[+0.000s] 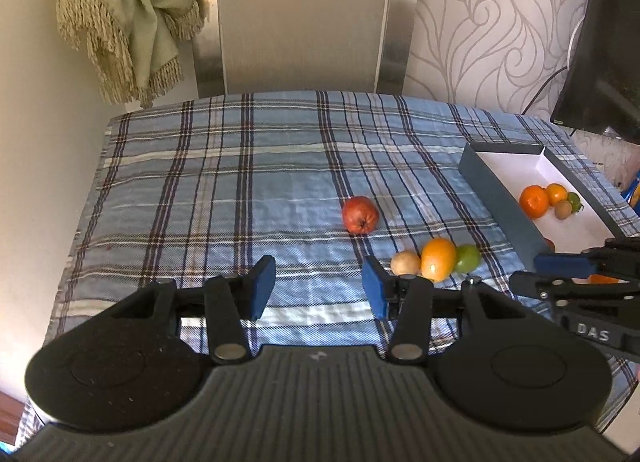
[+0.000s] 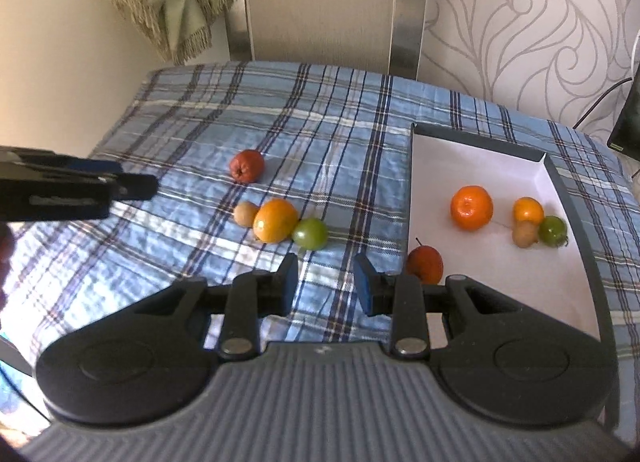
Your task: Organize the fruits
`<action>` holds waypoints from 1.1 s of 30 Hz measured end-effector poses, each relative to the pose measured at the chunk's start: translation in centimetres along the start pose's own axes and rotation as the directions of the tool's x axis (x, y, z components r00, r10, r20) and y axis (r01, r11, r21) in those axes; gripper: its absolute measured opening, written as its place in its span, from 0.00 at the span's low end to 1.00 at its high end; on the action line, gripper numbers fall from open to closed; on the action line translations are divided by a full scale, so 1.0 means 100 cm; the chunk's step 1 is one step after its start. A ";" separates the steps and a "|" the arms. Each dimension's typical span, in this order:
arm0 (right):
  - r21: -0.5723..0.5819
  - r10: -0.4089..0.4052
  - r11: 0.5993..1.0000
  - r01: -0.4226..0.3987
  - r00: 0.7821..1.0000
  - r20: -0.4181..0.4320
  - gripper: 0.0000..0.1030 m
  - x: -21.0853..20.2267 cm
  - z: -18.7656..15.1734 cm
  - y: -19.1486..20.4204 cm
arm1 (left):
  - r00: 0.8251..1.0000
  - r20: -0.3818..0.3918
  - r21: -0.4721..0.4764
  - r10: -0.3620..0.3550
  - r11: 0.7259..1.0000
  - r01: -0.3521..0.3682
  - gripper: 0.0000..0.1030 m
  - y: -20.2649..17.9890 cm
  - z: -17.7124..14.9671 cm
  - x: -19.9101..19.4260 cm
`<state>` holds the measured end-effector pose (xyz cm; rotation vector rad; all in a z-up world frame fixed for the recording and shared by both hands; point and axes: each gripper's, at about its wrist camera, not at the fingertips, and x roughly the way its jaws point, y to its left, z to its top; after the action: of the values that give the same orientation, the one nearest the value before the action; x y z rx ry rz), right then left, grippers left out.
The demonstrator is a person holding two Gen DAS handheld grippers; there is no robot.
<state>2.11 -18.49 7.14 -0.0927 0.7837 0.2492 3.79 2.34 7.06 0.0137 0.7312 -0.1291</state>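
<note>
Here, my left gripper (image 1: 318,288) and right gripper (image 2: 325,282) gape wide, empty; wrinkled round red apple (image 2: 247,165) at 11 o'clock, calyx facing me.

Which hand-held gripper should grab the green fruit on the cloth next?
Probably the right hand-held gripper: it is open, the green fruit lies just ahead, and the box sits beside it.

Right tongs (image 2: 325,282) hang agape over plaid cloth (image 2: 200,133), beside the fruit-holding box (image 2: 576,201).
</note>
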 end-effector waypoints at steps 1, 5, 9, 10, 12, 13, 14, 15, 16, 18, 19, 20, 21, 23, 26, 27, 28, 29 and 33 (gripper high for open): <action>-0.001 0.000 1.000 0.000 1.000 -0.004 0.32 0.003 0.000 0.000 | 1.000 0.001 0.000 0.002 1.000 -0.002 0.53 0.000 0.000 0.000; -0.010 -0.010 1.000 0.010 1.000 -0.016 0.32 0.013 0.000 0.001 | 1.000 0.007 0.000 0.010 1.000 -0.010 0.56 0.003 0.001 0.000; 0.001 -0.024 1.000 0.024 0.999 -0.024 0.32 0.020 -0.001 -0.001 | 1.000 0.008 0.000 0.015 1.000 -0.015 0.56 0.006 0.000 0.000; 0.003 -0.027 1.000 0.027 0.999 -0.023 0.32 0.021 -0.001 -0.001 | 1.000 0.008 -0.001 0.016 1.000 -0.016 0.56 0.006 -0.001 0.000; 0.006 -0.033 0.999 0.034 0.999 -0.022 0.32 0.024 -0.001 -0.003 | 1.000 0.008 -0.002 0.022 1.000 -0.022 0.56 0.008 -0.002 -0.001; 0.009 -0.037 0.999 0.037 0.999 -0.021 0.32 0.025 -0.001 -0.004 | 1.000 0.009 -0.004 0.024 1.000 -0.024 0.56 0.009 -0.002 -0.001; 0.014 -0.039 0.999 0.040 0.999 -0.023 0.32 0.027 -0.001 -0.005 | 1.000 0.010 -0.008 0.028 1.000 -0.028 0.57 0.010 -0.003 -0.002; 0.017 -0.040 0.999 0.040 0.999 -0.025 0.32 0.029 -0.001 -0.006 | 0.999 0.010 -0.012 0.031 0.999 -0.030 0.57 0.011 -0.004 -0.002; 0.018 -0.040 0.999 0.041 0.999 -0.027 0.32 0.030 -0.001 -0.007 | 0.999 0.009 -0.016 0.033 0.999 -0.033 0.58 0.012 -0.004 -0.003; 0.011 -0.038 0.999 0.038 0.999 -0.024 0.32 0.032 -0.001 -0.006 | 0.999 0.009 -0.023 0.040 0.999 -0.040 0.59 0.016 -0.006 -0.004; 0.010 -0.038 0.999 0.038 0.999 -0.025 0.32 0.033 0.000 -0.006 | 0.999 0.009 -0.026 0.043 0.999 -0.042 0.60 0.017 -0.006 -0.004; 0.012 -0.036 0.999 0.036 0.999 -0.027 0.32 0.035 0.001 -0.006 | 0.999 0.009 -0.029 0.046 0.999 -0.046 0.60 0.018 -0.007 -0.005; 0.010 -0.033 0.999 0.033 0.999 -0.029 0.32 0.037 0.002 -0.005 | 0.999 0.009 -0.032 0.049 0.998 -0.049 0.60 0.020 -0.007 -0.006; 0.003 -0.027 1.000 0.027 0.999 -0.035 0.32 0.040 0.003 -0.004 | 0.998 0.009 -0.038 0.056 0.998 -0.056 0.60 0.023 -0.008 -0.006; -0.004 -0.015 1.000 0.015 0.999 -0.039 0.32 0.043 0.006 0.000 | 0.998 0.004 -0.047 0.069 0.997 -0.069 0.60 0.028 -0.009 -0.007; -0.007 -0.010 1.000 0.010 0.999 -0.041 0.32 0.044 0.006 0.000 | 0.997 0.003 -0.049 0.073 0.996 -0.073 0.60 0.029 -0.009 -0.007; -0.010 -0.004 1.000 0.004 0.999 -0.043 0.32 0.045 0.007 0.002 | 0.997 0.002 -0.050 0.077 0.996 -0.077 0.60 0.030 -0.009 -0.007; -0.016 0.003 1.000 -0.004 0.999 -0.047 0.32 0.047 0.007 0.004 | 0.997 0.003 -0.052 0.081 0.995 -0.081 0.60 0.032 -0.009 -0.007; -0.040 0.007 0.999 -0.009 0.998 -0.058 0.32 0.055 0.009 0.011 | 0.996 0.001 -0.060 0.095 0.994 -0.095 0.60 0.036 -0.010 -0.009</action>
<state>6.11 -16.21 3.89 -0.1348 0.8369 0.2711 2.92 6.11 6.78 -0.0086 0.7293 -0.0168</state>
